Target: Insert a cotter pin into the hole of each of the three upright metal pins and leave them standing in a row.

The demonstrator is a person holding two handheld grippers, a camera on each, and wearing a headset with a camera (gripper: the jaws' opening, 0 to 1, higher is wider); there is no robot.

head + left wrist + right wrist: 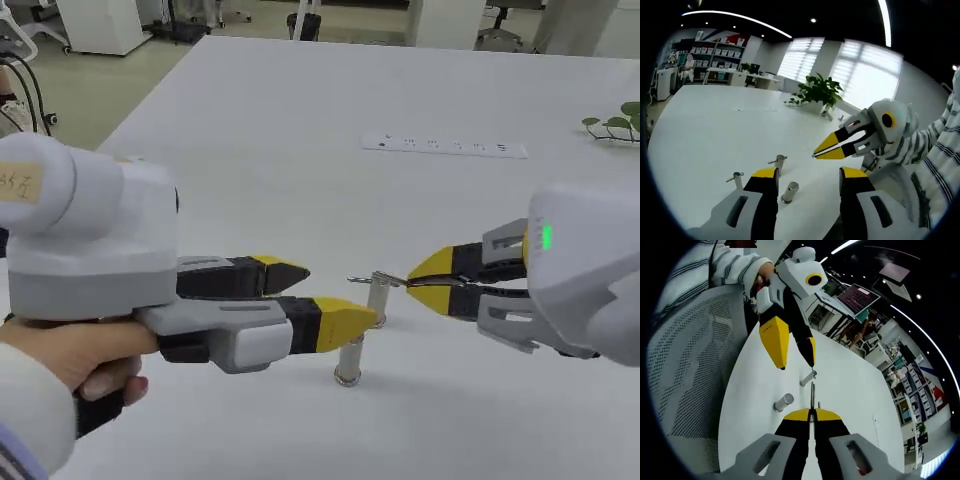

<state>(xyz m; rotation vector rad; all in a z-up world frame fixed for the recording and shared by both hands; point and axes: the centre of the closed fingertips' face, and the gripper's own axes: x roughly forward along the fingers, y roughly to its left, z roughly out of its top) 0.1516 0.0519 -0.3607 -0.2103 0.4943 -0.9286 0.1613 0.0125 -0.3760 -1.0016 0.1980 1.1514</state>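
My right gripper (412,281) (812,412) is shut on a thin cotter pin (812,395) (390,281). The cotter pin's tip reaches the top of an upright metal pin (378,297) (807,378); I cannot tell if it sits in the hole. A second, bare metal pin (349,360) (789,191) (783,402) stands nearer to me. In the left gripper view a third metal pin (737,178) carries a cross piece, as does the middle pin (780,161). My left gripper (330,295) (810,175) is open and holds nothing, its jaws hovering just left of the pins.
The pins stand on a white table (300,150). A white power strip (443,146) lies further back, and a small green plant (615,124) sits at the far right edge. Office chairs and desks stand beyond the table.
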